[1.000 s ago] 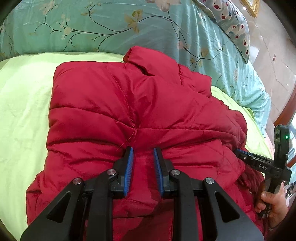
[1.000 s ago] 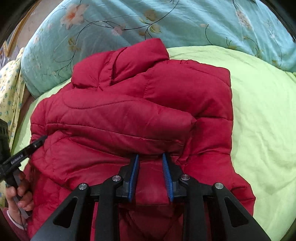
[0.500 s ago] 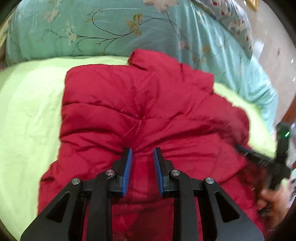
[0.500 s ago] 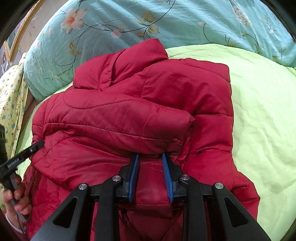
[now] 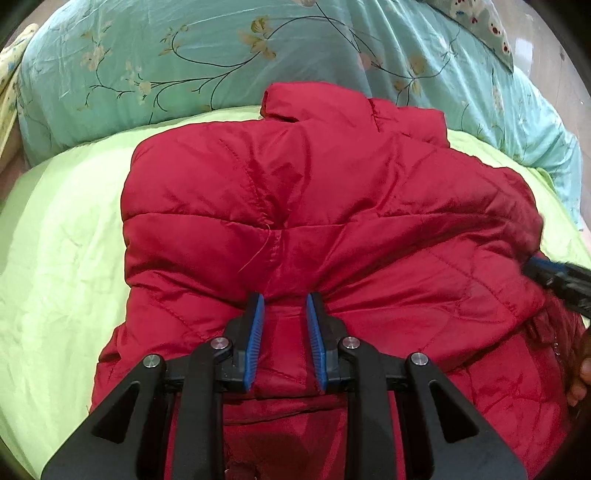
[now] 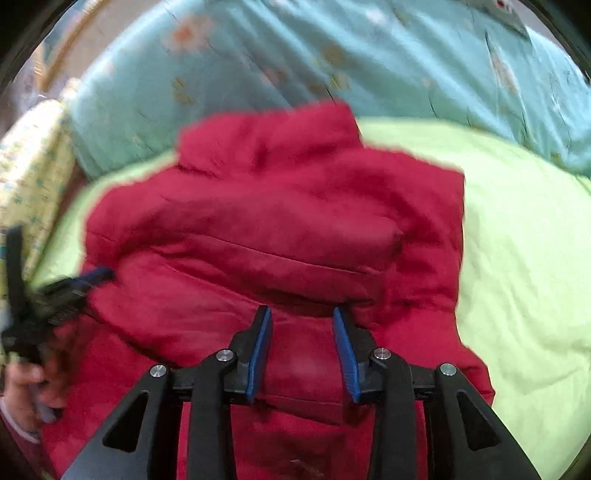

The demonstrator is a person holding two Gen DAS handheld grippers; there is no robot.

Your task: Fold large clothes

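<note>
Here, red jacket (image 5: 332, 229) on lime sheet (image 5: 62, 258), teal floral quilt (image 5: 184, 55) behind, both grippers' fingers pinching jacket hem.

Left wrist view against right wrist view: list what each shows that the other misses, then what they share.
Only the left wrist view: a loose thread on the jacket's seam, and the spotted pillow. Only the right wrist view: the yellow patterned cloth; the picture is blurred. Both: the red jacket on the green sheet, the floral quilt, each claw gripping a fold.
</note>
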